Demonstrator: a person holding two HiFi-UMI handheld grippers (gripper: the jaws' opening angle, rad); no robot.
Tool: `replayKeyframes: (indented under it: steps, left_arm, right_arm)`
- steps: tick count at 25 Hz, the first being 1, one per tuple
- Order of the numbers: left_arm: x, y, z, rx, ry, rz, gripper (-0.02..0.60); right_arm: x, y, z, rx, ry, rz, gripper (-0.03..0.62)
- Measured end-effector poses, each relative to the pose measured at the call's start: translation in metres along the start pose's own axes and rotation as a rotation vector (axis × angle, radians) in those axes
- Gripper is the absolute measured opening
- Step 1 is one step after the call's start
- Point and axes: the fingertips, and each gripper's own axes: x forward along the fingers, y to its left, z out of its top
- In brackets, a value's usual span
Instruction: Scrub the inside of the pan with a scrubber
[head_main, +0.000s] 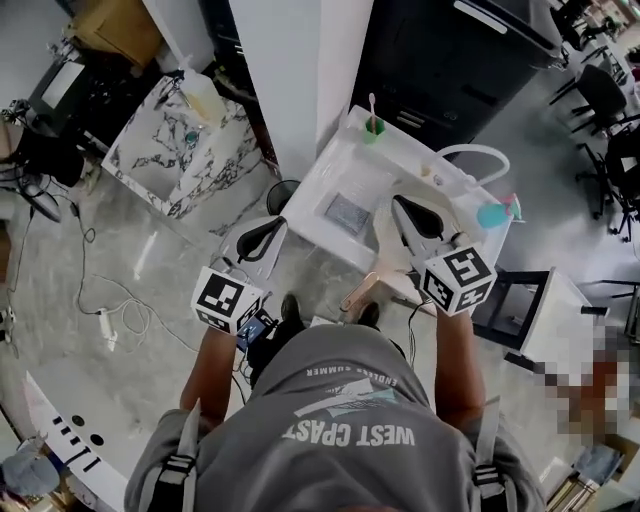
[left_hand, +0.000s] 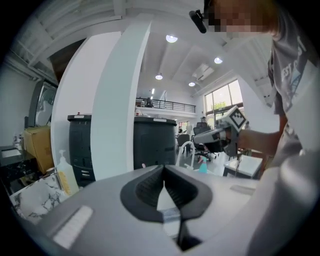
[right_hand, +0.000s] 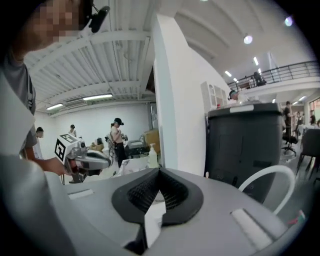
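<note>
Left gripper (head_main: 268, 235): jaws pressed together, empty, just left of the sink (head_main: 400, 148).
Right gripper (head_main: 405, 212): jaws pressed together, empty, above the sink's near side.
Pan handle (head_main: 358, 292): wooden, juts past the sink's near edge; the pan's bowl is hidden.
Grey pad (head_main: 348, 213): flat in the sink.

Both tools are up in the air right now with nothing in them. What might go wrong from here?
1. The left gripper and right gripper are both shut; lowered like that, they would probably shove the grey pad in the sink, not grasp it.
2. A wooden handle juts past the sink's near edge below the right gripper; a knock might tip it.
</note>
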Motion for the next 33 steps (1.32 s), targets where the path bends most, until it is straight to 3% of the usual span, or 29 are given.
replayKeyframes:
  steps: [6,15,23,33]
  left_arm:
    - [0.002,-0.040,0.039,0.051,-0.047,-0.071,0.003]
    - [0.012,-0.097,0.077,0.138,-0.101,-0.162,0.003]
    - [0.018,-0.128,0.077,0.158,-0.090,-0.208,0.003]
    - [0.031,-0.140,0.070,0.156,-0.070,-0.229,0.003]
  right_arm:
    - [-0.094,-0.016,0.043,-0.058,-0.117,-0.141,0.000]
    - [-0.181,-0.030,0.030,-0.080,-0.142,-0.295,-0.002]
    - [-0.219,-0.040,0.018,-0.057,-0.144,-0.359,-0.002]
    - [-0.226,-0.054,0.006,-0.038,-0.133,-0.373,-0.002]
